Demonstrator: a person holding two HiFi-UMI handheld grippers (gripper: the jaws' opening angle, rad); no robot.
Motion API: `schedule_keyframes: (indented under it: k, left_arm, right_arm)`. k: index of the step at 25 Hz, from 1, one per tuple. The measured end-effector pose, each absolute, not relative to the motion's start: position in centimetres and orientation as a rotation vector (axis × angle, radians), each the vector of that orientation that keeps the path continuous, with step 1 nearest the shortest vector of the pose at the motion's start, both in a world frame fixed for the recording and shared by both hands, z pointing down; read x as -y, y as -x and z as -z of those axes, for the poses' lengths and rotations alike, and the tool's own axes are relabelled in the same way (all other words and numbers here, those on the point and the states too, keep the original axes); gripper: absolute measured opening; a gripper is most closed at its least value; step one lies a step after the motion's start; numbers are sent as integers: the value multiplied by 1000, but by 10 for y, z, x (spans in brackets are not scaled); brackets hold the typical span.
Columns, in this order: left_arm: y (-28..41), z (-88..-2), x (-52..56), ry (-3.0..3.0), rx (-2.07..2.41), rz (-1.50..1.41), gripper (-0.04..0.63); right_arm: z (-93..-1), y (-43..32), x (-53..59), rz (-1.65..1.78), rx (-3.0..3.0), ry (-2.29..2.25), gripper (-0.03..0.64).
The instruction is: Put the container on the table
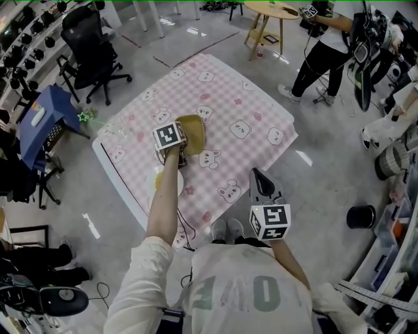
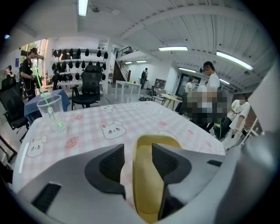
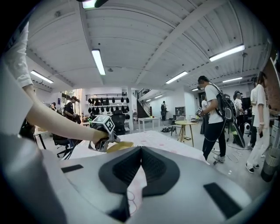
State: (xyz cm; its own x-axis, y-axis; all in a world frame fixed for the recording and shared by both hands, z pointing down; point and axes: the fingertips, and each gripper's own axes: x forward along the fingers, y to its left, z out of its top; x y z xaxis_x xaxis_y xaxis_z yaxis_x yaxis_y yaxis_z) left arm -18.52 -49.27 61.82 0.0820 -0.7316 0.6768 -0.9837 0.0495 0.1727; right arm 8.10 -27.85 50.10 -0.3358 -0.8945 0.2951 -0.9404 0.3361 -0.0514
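A shallow yellow container (image 1: 192, 132) rests on the table (image 1: 241, 104), which is covered with a pink checked cloth printed with bunnies. My left gripper (image 1: 177, 140) is at the container's near-left edge. In the left gripper view the jaws (image 2: 138, 151) stand open astride the container's (image 2: 151, 183) rim, with a gap showing at the left pad. My right gripper (image 1: 257, 174) hovers off the table's near right edge; its jaws (image 3: 141, 151) are shut with nothing between them. That view also shows the left gripper (image 3: 101, 133) and the container (image 3: 120, 145).
A clear plastic cup with a green straw (image 2: 51, 111) stands near the table's left corner. A white dish (image 1: 175, 182) lies under my left forearm. Around the table are office chairs (image 1: 95, 52), a round wooden table (image 1: 271, 19), a standing person (image 1: 326, 49) and a black bucket (image 1: 360, 216).
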Motion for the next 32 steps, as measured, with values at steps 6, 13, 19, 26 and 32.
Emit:
schedule_keyframes:
  k: [6,13,19,26,32]
  left_arm:
    - [198,-538,502,-1896,1859,-398,169]
    - [181,-380,474,-2280,2113,-95,43]
    - [147,-307,383,-2470,2184,128,31]
    - [115,-326,294,-2492,2233,252,28]
    - [126,-374,265,-2366,2262,191,26]
  right_arm:
    - [-474,-67,301,-219,2474,-1619,29]
    - [-441,-51,327,-132,2578,-1604,29]
    - [-421,-29,329,-86,2667,-1560,29]
    - [-413,-10,318,-70,2735,-1498,29]
    - [-418,-6,310,-79,2746,-1459,29]
